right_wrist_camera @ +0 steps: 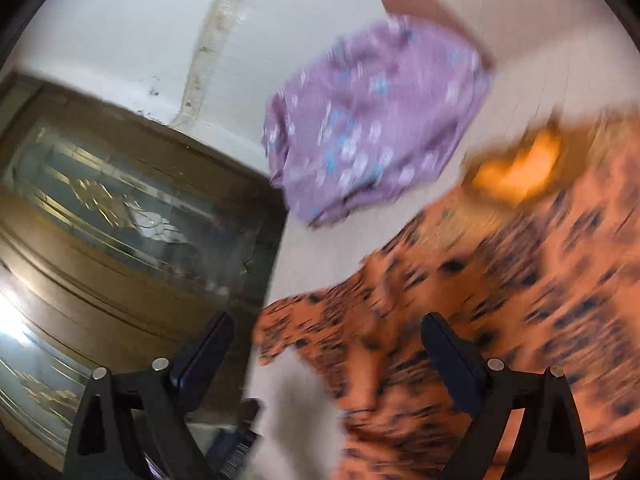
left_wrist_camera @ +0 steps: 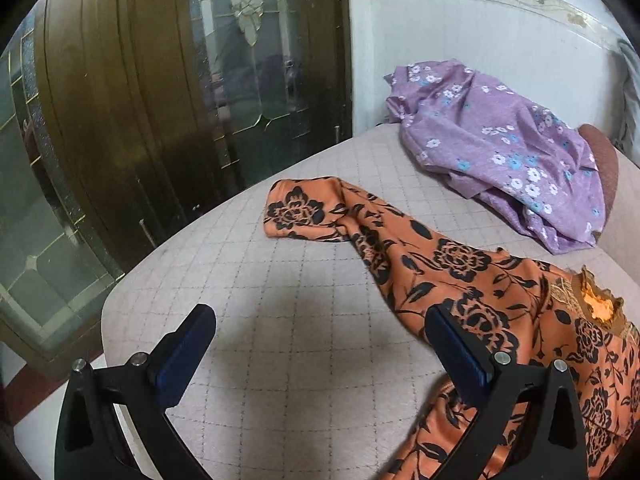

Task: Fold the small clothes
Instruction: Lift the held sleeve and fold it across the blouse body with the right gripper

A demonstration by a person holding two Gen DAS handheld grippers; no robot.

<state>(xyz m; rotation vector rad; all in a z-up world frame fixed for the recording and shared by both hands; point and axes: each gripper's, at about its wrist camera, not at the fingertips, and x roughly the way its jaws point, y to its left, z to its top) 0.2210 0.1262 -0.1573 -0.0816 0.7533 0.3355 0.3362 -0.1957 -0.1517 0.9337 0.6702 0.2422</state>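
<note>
So the left gripper [left_wrist_camera: 320,344] hangs wide open over the quilted beige mattress [left_wrist_camera: 256,280], its right finger above the orange black-flowered top [left_wrist_camera: 472,280]; the right gripper [right_wrist_camera: 328,352], also wide, sits over the same garment.

Wooden glass-panelled door [left_wrist_camera: 140,120] beside white tiled wall [left_wrist_camera: 460,40]; quilted surface [left_wrist_camera: 280,300].

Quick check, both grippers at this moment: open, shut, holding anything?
Left gripper: open, empty, beside the orange floral garment.
Right gripper: open, holding nothing, over that garment; view is blurred.
</note>
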